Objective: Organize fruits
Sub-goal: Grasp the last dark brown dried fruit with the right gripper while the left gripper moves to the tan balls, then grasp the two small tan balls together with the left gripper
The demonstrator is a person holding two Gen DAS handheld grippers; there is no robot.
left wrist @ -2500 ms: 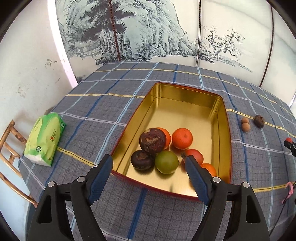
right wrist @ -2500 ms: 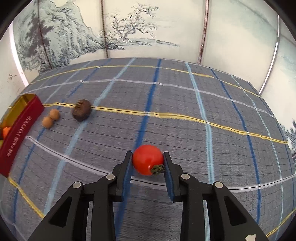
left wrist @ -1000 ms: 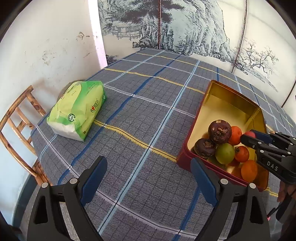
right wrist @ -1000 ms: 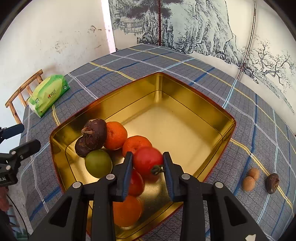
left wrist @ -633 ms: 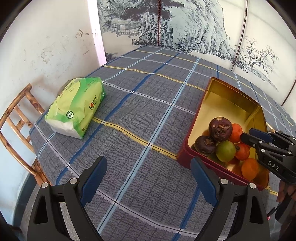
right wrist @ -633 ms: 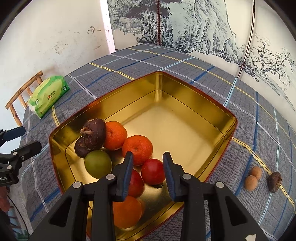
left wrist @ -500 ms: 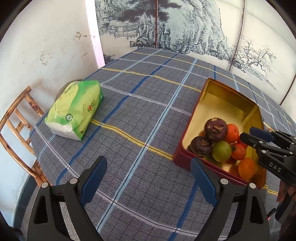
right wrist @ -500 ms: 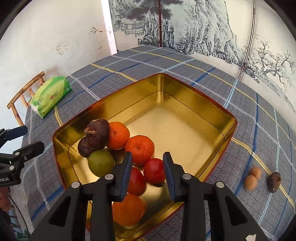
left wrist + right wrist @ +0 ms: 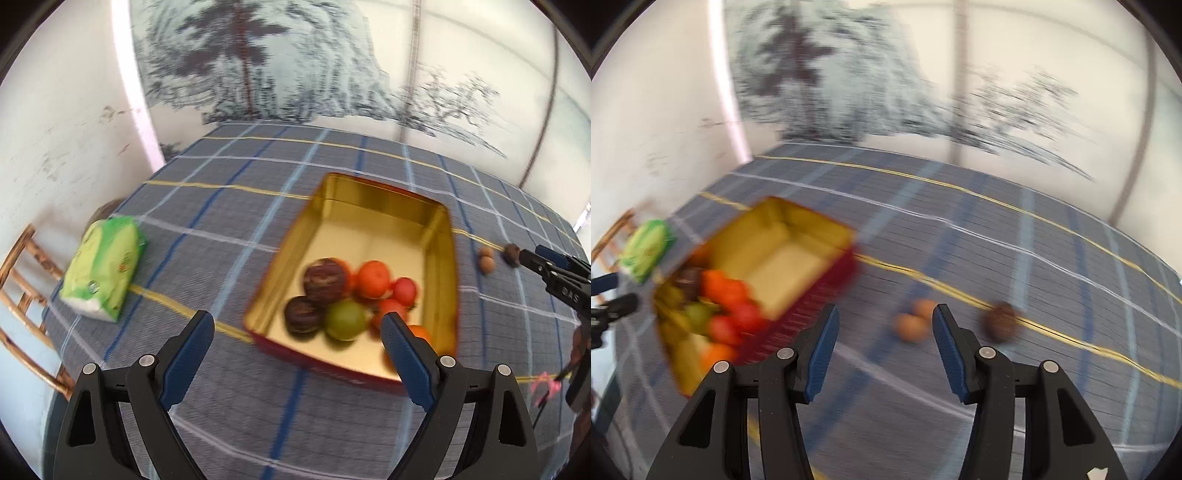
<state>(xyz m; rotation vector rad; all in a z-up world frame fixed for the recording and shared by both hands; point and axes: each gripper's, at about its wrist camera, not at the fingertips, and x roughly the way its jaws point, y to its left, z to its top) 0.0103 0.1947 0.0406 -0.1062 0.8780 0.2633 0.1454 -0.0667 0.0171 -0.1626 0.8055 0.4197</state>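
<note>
A gold tin with red outer walls (image 9: pixel 388 206) sits on the checked tablecloth and holds several fruits: two dark mangosteens (image 9: pixel 325 282), a green fruit (image 9: pixel 345 319), oranges (image 9: pixel 373 274) and red tomatoes (image 9: pixel 404 291). My left gripper (image 9: pixel 297 343) is open and empty, in front of the tin's near wall. My right gripper (image 9: pixel 884 343) is open and empty over the cloth, right of the tin (image 9: pixel 827 295). Two small tan fruits (image 9: pixel 912 321) and a dark brown fruit (image 9: pixel 1001 321) lie on the cloth just beyond its fingertips. Both views are motion-blurred.
A green and white packet (image 9: pixel 105 267) lies at the table's left edge beside a wooden chair (image 9: pixel 22 280). The right gripper shows at the right edge of the left wrist view (image 9: pixel 554 273). A painted screen stands behind the table.
My right gripper let go of the red tomato in the tin, opened wider and swung right, out of the tin, toward the loose fruits. My left gripper turned toward the tin.
</note>
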